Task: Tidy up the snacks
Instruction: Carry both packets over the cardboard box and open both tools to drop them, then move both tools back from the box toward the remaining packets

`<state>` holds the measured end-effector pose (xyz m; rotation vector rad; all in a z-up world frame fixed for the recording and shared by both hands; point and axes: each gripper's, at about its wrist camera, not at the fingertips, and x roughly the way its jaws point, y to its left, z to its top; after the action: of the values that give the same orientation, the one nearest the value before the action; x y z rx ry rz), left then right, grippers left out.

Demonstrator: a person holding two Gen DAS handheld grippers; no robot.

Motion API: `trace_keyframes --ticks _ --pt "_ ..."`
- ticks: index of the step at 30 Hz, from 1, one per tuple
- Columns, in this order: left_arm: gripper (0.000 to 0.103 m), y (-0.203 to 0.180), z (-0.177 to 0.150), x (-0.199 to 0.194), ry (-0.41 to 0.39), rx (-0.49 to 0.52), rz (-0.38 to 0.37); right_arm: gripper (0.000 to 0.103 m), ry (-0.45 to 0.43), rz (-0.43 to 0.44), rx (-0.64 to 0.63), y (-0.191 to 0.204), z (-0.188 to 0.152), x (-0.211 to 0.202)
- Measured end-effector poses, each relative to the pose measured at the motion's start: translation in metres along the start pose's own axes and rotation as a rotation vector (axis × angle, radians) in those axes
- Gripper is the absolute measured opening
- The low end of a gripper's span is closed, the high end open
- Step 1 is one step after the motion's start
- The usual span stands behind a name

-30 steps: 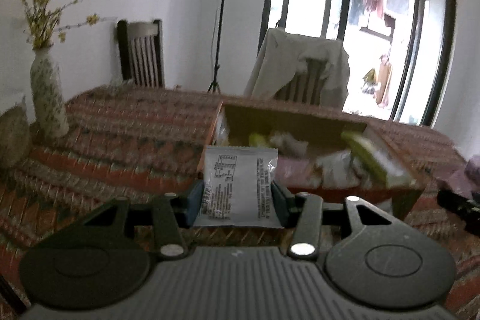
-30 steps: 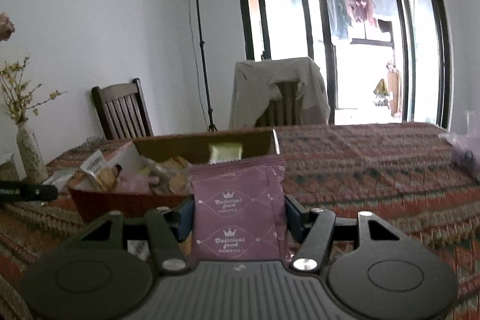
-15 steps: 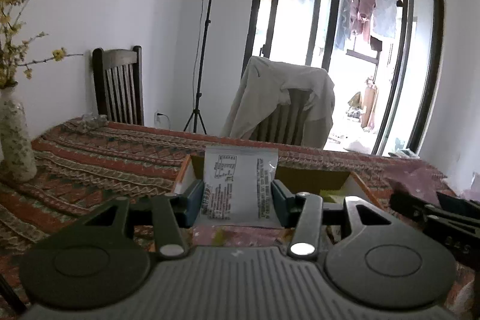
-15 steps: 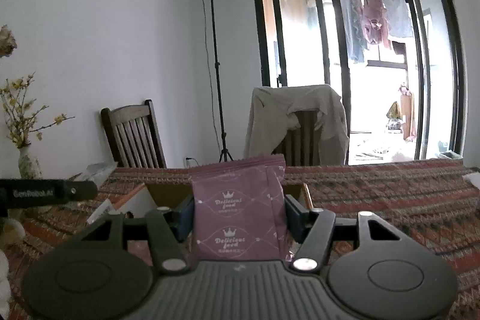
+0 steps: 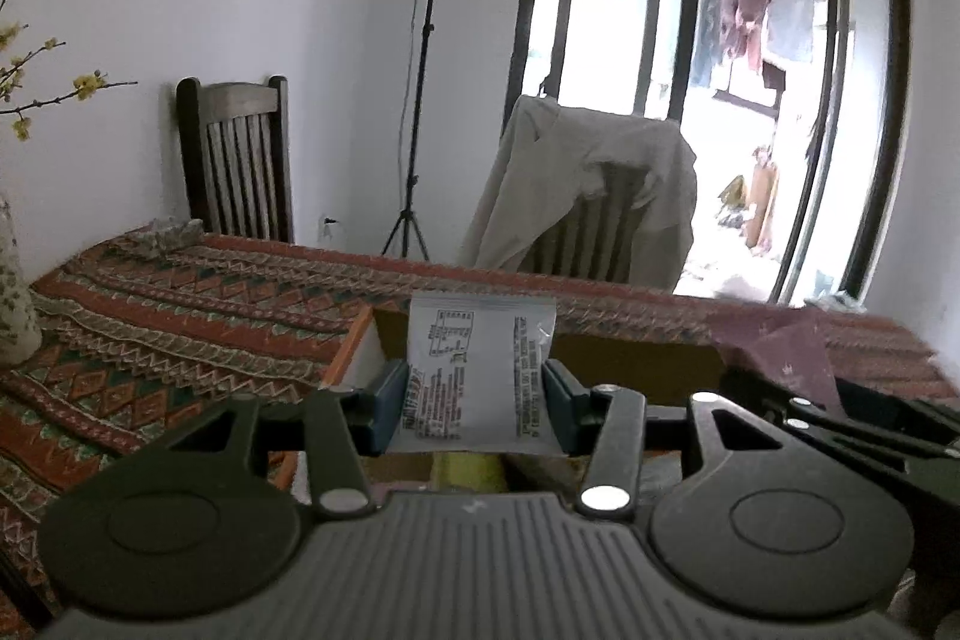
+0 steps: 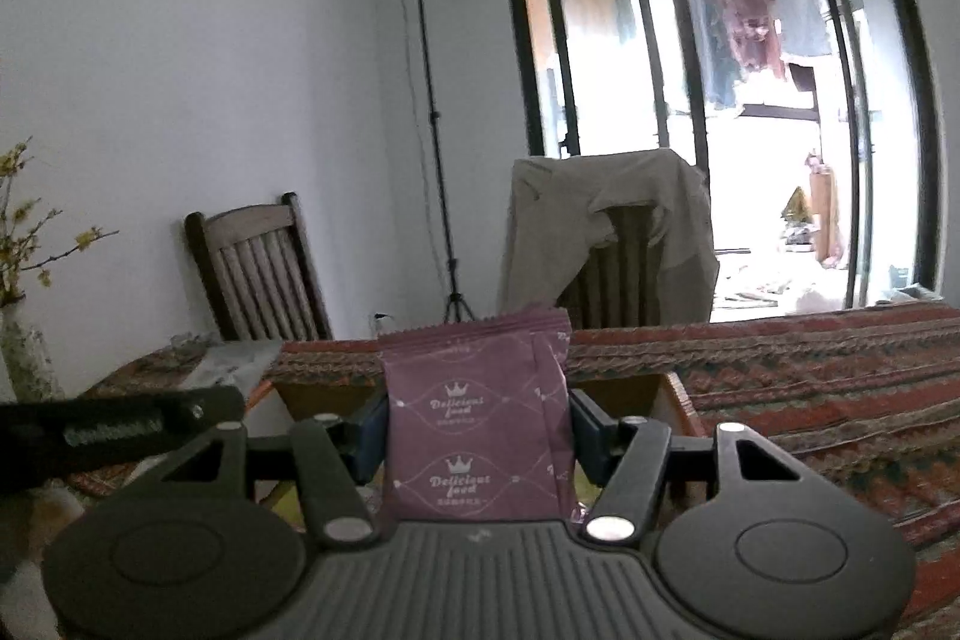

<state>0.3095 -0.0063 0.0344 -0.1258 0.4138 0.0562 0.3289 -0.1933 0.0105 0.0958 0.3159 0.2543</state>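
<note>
My left gripper is shut on a white snack packet with black print, held upright above the near edge of a cardboard box. My right gripper is shut on a purple "Delicious food" packet, also upright over the box. The right gripper and its purple packet show at the right of the left wrist view. The left gripper's body shows at the left of the right wrist view. The box's contents are mostly hidden.
A patterned red cloth covers the table. A vase with yellow flowers stands at the left. Two chairs, one draped with a coat, and a light stand are behind the table.
Both grippers have risen and tilted up, still holding their packets. The box and its snacks have dropped low in both views, and the two grippers have come closer together.
</note>
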Motion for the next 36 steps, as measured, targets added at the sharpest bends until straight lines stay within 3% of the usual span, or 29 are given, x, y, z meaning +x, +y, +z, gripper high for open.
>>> trace_keyframes --ticks 11,12,13,14,15,16,18,28,36 --pt "0.052 0.005 -0.011 0.008 0.014 0.000 0.024 0.062 0.029 -0.025 -0.023 -0.001 -0.011 0.011" --pt "0.056 0.006 -0.012 0.007 0.007 -0.006 0.023 0.068 0.025 -0.023 -0.020 -0.002 -0.010 0.009" --pt "0.067 0.007 -0.011 0.006 0.000 -0.012 0.020 0.074 0.019 -0.021 -0.013 -0.003 -0.010 0.008" --pt "0.077 0.008 -0.011 0.004 -0.009 -0.021 0.021 0.088 0.011 -0.020 -0.006 -0.005 -0.010 0.006" --pt "0.096 0.011 -0.011 0.001 -0.027 -0.034 0.029 0.095 0.003 -0.022 -0.002 -0.006 -0.010 0.003" --pt "0.103 0.012 -0.010 -0.003 -0.050 -0.044 0.039 0.096 -0.004 -0.023 -0.001 -0.007 -0.010 0.001" --pt "0.103 0.014 -0.009 -0.009 -0.087 -0.059 0.044 0.103 -0.010 -0.028 0.007 -0.010 -0.009 -0.002" --pt "0.103 0.020 -0.006 -0.011 -0.067 -0.119 0.058 0.103 -0.008 -0.063 0.022 -0.015 -0.009 -0.005" --pt "0.103 0.014 0.006 -0.028 -0.076 -0.128 0.020 0.103 -0.012 -0.068 0.029 -0.016 0.004 -0.020"
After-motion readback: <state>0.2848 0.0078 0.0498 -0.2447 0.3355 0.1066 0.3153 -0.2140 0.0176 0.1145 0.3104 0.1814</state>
